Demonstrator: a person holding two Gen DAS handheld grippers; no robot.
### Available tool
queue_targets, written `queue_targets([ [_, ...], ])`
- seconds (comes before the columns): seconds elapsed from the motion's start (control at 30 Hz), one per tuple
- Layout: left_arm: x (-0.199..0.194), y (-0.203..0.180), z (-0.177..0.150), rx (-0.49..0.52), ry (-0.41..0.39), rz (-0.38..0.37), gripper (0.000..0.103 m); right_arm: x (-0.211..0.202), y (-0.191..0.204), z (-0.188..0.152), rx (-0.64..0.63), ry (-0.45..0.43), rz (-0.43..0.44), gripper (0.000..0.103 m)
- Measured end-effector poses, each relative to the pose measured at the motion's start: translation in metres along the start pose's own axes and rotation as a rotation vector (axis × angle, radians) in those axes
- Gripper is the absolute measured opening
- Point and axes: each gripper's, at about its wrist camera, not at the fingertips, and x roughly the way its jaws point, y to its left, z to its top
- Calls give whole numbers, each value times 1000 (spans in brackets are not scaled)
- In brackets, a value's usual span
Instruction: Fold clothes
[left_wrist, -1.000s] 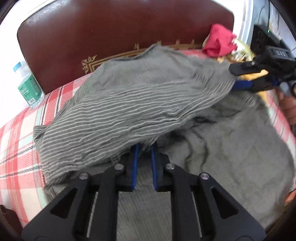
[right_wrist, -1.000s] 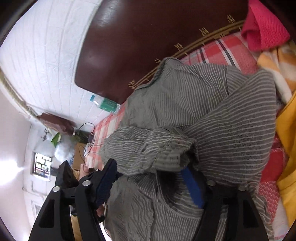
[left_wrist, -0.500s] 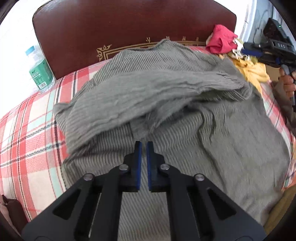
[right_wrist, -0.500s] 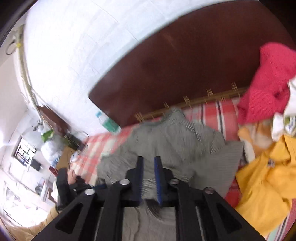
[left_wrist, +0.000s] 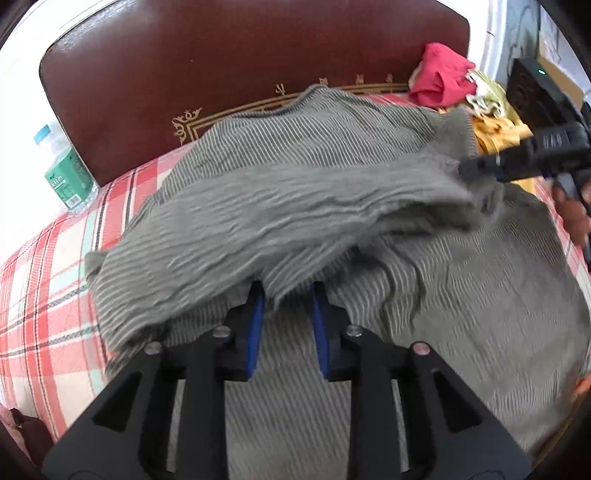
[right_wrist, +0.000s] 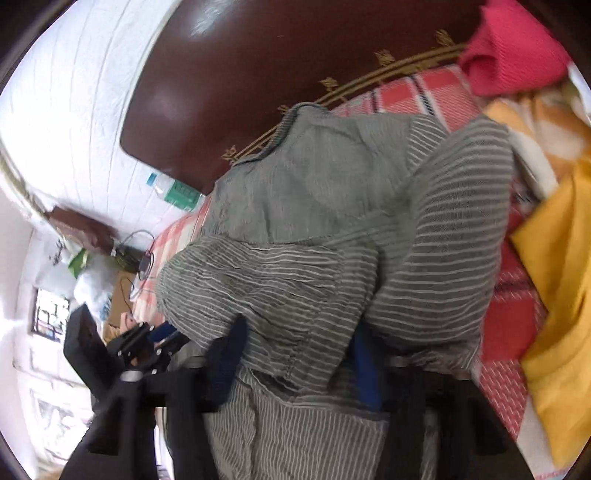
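**newb_folder:** Trying to fold the shirt (left_wrist: 295, 206) here. Lying crumpled on the bed (left_wrist: 44, 295), with one half flopping over the other and running from near the headboard (left_wrist: 221, 66) down toward the camera. Left tongs (left_wrist: 286, 314) sitting partly apart, with the loose hem hanging right at the gap and not pinched yet as far as visible. Right tongs (right_wrist: 295, 362) spreading wide at the far side, with cloth bunching between and draping over the fingers; not looking clamped, though hard to be sure with all that fabric in the way. Any tips before closing?

**laundry_dad:** Looking like the grab stage, not the fold itself. Going for one layer only on the left: sliding a pad under that hanging hem, then closing just behind the edge and not deep in the wrinkles. Doing the same on the right, but backing out of the bunch first. Grabbing a fat wad is probably asking for a lumpy fold. Then lifting both ends level and pulling gently apart so the stripes are running straight before laying anything over.

**newb_folder:** Worrying about the pile beside it, red (left_wrist: 439, 74) and yellow (right_wrist: 554, 266) stuff sitting just next to the right edge.

**laundry_dad:** Fair. Checking nothing yellow is riding along in the right grip, and folding toward the left side, away from the heap.
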Motion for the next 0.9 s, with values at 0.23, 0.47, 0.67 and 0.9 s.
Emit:
queue_targets([
  [0.23,-11,19,3,-30,-19,37,5,-56,35,17,-176,-167,-13,8],
  [0.47,-23,24,-17,25,11,61,5,-73,33,25,-240,-180,-108,5],
  [0.67,-7,15,-47,77,97,136,7,-33,3,0,-253,-37,-286,10],
  [0.9,-33,40,-68,-63,80,100,8,-60,12,-22,-278,-119,-323,23],
])
